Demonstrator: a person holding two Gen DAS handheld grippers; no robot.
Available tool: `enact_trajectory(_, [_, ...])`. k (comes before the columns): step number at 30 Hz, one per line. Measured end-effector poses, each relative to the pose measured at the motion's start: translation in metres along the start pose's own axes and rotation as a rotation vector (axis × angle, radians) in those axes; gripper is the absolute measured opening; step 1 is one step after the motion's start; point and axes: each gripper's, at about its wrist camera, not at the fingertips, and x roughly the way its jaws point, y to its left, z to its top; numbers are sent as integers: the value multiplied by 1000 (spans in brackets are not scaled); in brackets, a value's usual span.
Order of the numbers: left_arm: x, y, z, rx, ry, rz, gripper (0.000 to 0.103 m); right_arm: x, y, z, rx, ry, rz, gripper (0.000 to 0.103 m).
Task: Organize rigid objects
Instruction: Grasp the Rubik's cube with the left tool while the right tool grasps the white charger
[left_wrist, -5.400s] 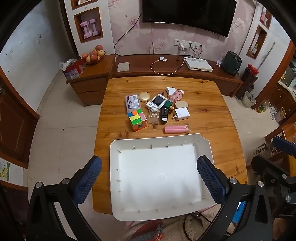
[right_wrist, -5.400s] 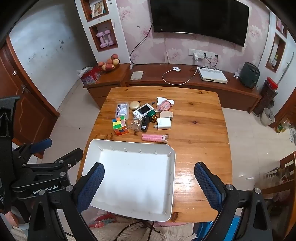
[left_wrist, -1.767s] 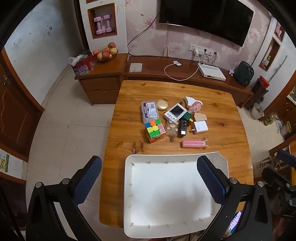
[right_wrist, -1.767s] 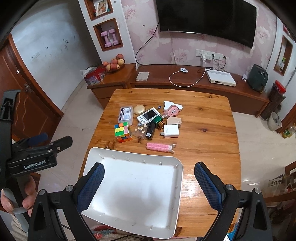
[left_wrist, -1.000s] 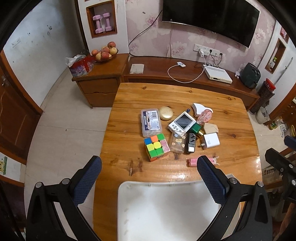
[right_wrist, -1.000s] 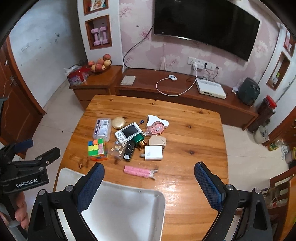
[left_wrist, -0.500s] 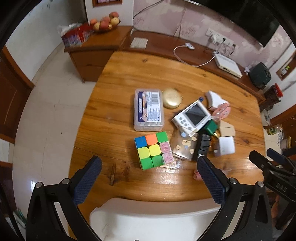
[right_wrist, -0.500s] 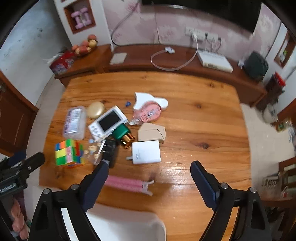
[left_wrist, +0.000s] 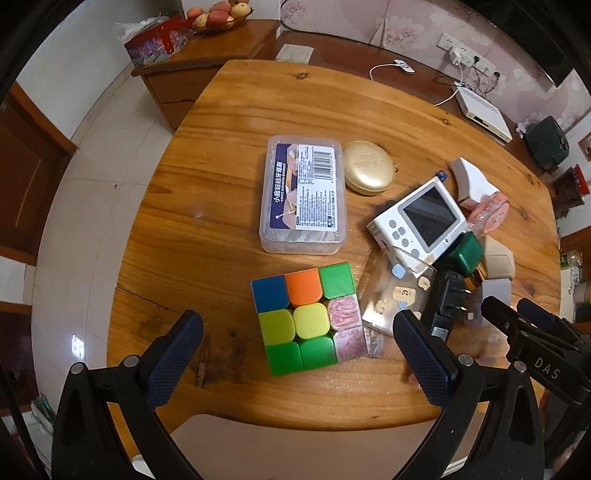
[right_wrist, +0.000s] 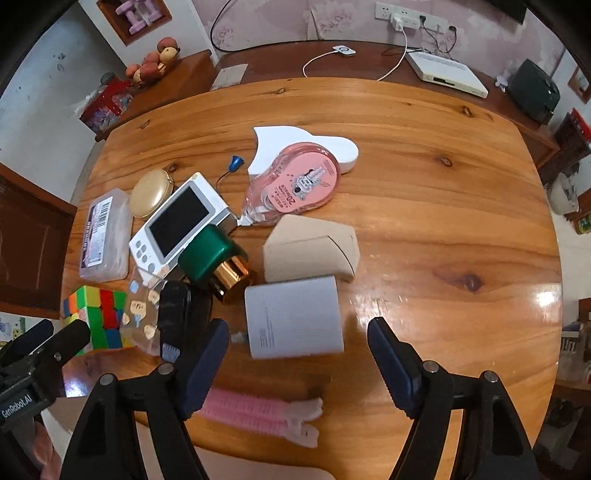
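The left tongs hang spread above the cube, nothing between the pads, while the right tongs (jaws just narrowing, pads clear of it) straddle the white charger on the bench. The pink clip lies half hidden behind a right finger. The tray is cut off at the bottom edge.
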Motion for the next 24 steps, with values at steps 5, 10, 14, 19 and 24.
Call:
enact_trajectory(5, [8, 1, 3, -26, 6, 14, 102, 15, -1, 8, 23, 31, 23, 68])
enact_trajectory(10, [17, 1, 4, -60, 16, 32, 97, 22, -3, 8, 40, 51, 25, 60])
enact_trajectory(14, [26, 4, 3, -75, 48, 30, 83, 24, 0, 9, 43, 43, 23, 60])
enact_trajectory(19, [29, -1, 2, -33, 67, 23, 72, 23, 3, 6, 39, 35, 10, 59])
enact_trajectory(24, [29, -10, -3, 15, 46, 50, 60, 23, 2, 4, 58, 41, 5, 59])
